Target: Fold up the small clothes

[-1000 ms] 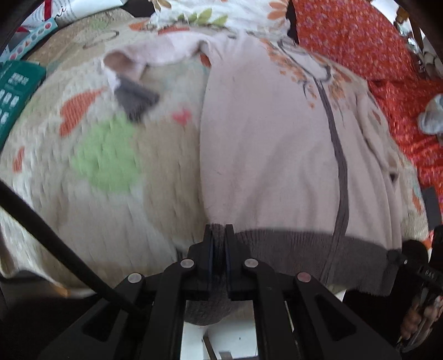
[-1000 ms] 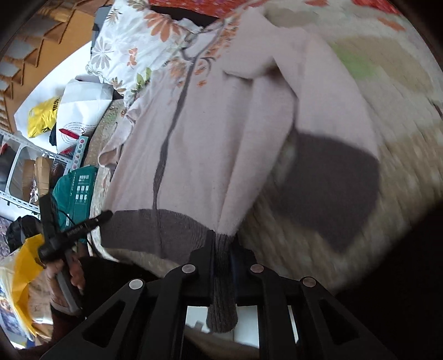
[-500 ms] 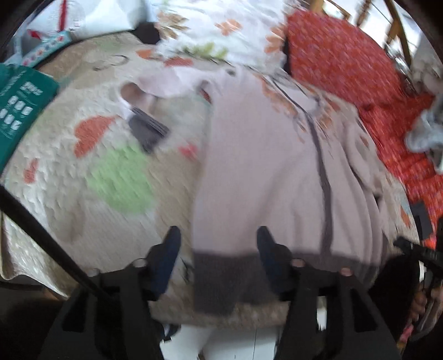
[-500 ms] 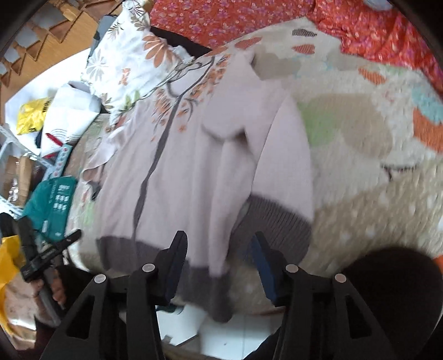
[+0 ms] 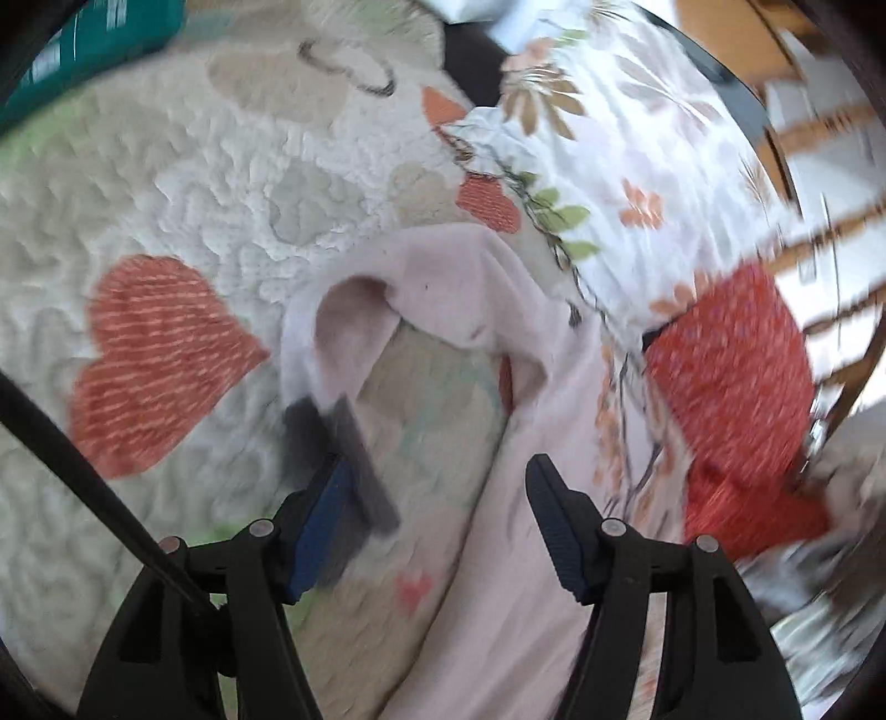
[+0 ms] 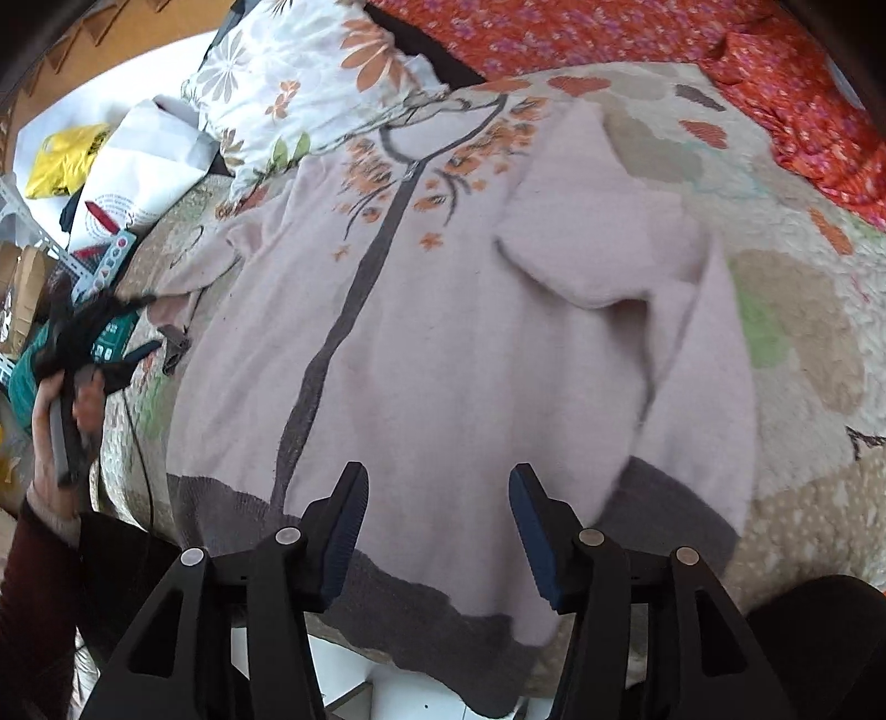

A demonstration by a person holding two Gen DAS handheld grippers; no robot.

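A pale pink zip cardigan [image 6: 454, 343] with orange flower print and a dark grey hem lies flat on a quilted bed cover [image 6: 797, 343]. Its right sleeve is folded across the body. My right gripper [image 6: 437, 520] is open and empty just above the grey hem [image 6: 421, 603]. In the left wrist view my left gripper [image 5: 437, 515] is open and empty, close above the cardigan's left sleeve [image 5: 421, 288], with its grey cuff [image 5: 343, 448] by the left finger. The left gripper also shows in the right wrist view [image 6: 111, 354], held in a hand.
A floral pillow [image 6: 310, 88] lies at the head of the cardigan. Red patterned fabric [image 6: 609, 33] runs along the far side. A teal box [image 5: 83, 39], a white bag [image 6: 138, 171] and a yellow bag [image 6: 61, 160] sit at the left.
Both grippers were shut on the grey hem, then opened and let it go. The left gripper has moved up toward the left sleeve and cuff; the right has drawn back a little.
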